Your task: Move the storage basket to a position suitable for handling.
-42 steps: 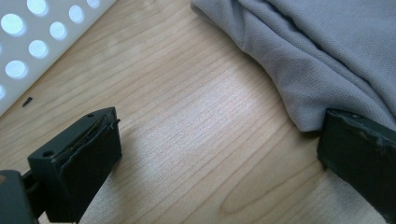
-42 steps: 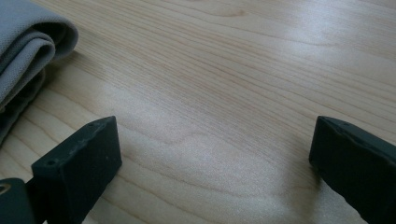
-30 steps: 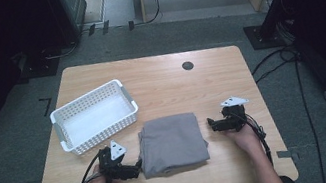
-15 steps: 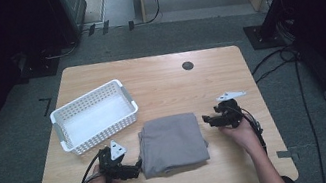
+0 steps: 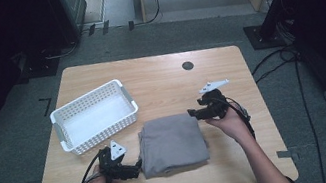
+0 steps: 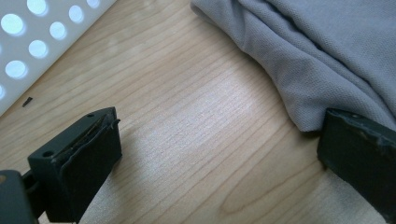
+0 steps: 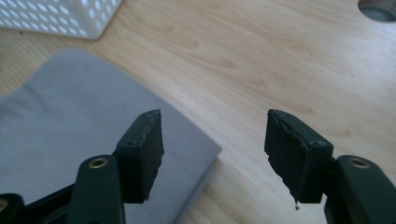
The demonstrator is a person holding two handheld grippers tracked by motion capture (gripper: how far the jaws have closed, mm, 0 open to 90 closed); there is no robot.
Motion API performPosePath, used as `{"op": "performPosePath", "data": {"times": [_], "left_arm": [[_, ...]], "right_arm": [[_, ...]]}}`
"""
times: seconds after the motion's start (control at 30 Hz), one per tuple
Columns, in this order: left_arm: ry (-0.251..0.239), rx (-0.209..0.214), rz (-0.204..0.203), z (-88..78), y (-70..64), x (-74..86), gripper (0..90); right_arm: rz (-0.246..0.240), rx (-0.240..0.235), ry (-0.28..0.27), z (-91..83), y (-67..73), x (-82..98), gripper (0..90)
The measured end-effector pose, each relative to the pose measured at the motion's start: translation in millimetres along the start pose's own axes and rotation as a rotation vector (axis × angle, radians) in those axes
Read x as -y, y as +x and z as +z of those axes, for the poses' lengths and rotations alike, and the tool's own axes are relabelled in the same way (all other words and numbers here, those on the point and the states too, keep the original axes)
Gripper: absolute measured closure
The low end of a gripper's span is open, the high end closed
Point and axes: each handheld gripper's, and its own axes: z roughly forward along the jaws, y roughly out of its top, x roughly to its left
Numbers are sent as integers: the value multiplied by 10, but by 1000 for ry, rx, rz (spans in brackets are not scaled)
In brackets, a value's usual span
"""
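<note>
The folded grey cloth (image 5: 172, 143) lies on the counter (image 5: 164, 78), beside the white basket (image 5: 94, 115). The left gripper (image 5: 136, 168) has open fingers at the cloth's left edge. The right gripper (image 5: 193, 113), its fingers just closing on nothing, hovers over the far right corner.

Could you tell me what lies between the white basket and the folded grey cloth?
Only bare wood of the table separates the white basket from the grey cloth, as the high view shows.

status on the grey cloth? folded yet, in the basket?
Done: the grey cloth lies folded on the table. In hand: nothing; the left gripper, open, sits at its edge; the right gripper, jaws just narrowing, hovers empty. Left: the white basket holds nothing.
</note>
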Motion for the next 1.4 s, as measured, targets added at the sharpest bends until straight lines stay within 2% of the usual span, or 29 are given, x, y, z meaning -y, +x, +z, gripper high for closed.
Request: {"op": "performPosePath", "data": {"times": [0.1,0.27,0.4,0.47,0.57,0.6,0.77,1.07,1.2,1.4], "left_arm": [[-1,0,-1,0,0,0,0],[-1,0,-1,1,-1,0,0],[-2,0,-1,1,-1,1,0],[-2,0,-1,1,-1,1,0],[-1,-1,-1,1,-1,0,0],[-1,-1,-1,1,-1,0,0],[-1,0,-1,1,-1,0,0],[-2,0,-1,1,-1,1,0],[2,0,2,-2,1,0,0],[-3,-1,-3,2,-3,1,0]], "right_arm": [[8,-26,-17,21,19,-178,397],[-4,-35,-10,92,42,-353,403],[-37,-44,-6,213,115,-557,415],[-38,-50,-6,237,132,-592,419],[-40,-87,-22,335,177,-737,444],[-40,-87,-22,335,177,-737,444],[-53,-102,-16,490,258,-979,484],[-68,-137,-23,704,434,-1194,522],[-72,-164,-14,879,535,-1321,549],[-71,-176,-4,1083,658,-1481,566]]}}
